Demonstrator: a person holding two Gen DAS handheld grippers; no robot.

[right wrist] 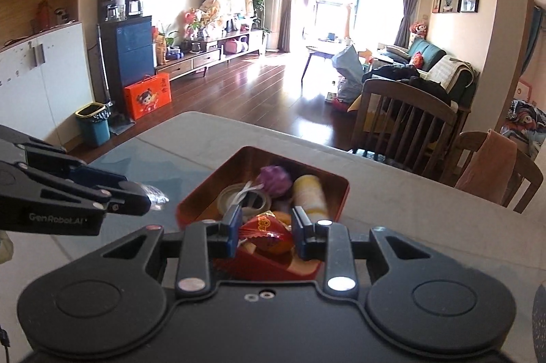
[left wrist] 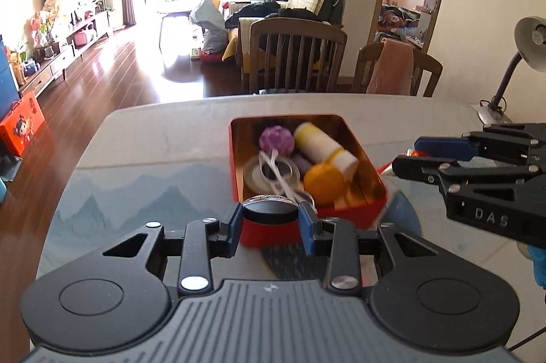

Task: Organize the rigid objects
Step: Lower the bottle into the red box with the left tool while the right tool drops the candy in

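Just beyond the left hand-held gripper (left wrist: 269,219) stood a red tin (left wrist: 341,209) on the bench (left wrist: 153,151), holding a purple ball (left wrist: 275,139), a white-and-yellow roll (left wrist: 324,146), an orange ball (left wrist: 323,180) and a tape ring (left wrist: 269,172). Its blue pads pinched a round black disc (left wrist: 269,211). Over the tin's near corner, the right hand-held gripper (right wrist: 264,233) clamped a red wrapped packet (right wrist: 266,235).
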